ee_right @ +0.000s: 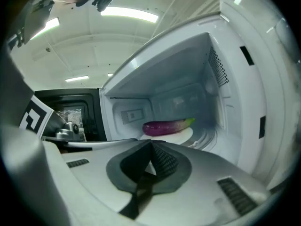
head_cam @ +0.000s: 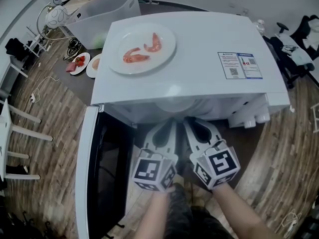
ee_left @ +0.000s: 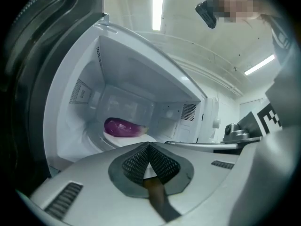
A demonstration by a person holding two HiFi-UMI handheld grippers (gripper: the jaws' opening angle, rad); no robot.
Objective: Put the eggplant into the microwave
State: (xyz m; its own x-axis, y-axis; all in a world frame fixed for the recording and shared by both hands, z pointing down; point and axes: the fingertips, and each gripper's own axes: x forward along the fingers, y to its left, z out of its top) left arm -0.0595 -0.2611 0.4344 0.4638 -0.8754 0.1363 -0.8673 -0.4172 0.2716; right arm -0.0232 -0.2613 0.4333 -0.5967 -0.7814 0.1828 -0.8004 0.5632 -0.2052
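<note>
Eggplant (ee_right: pixel 167 126) glossy, oblong, inside microwave (ee_right: pixel 235 102); left gripper (ee_left: pixel 148 144), right gripper (ee_right: pixel 152 143) ribbed fingers (ee_right: pixel 163 162) closed, empty.

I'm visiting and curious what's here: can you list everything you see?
microwave: one, white, centre, door open
eggplant: one, purple, inside microwave on white dish
plate: one, white, atop microwave
shrimp: two, pink, on plate
bin: one, clear, behind microwave
small plates: two, white, left of microwave
left gripper: one, white, shut, empty, facing microwave opening
right gripper: one, white, shut, empty, beside left gripper
</note>
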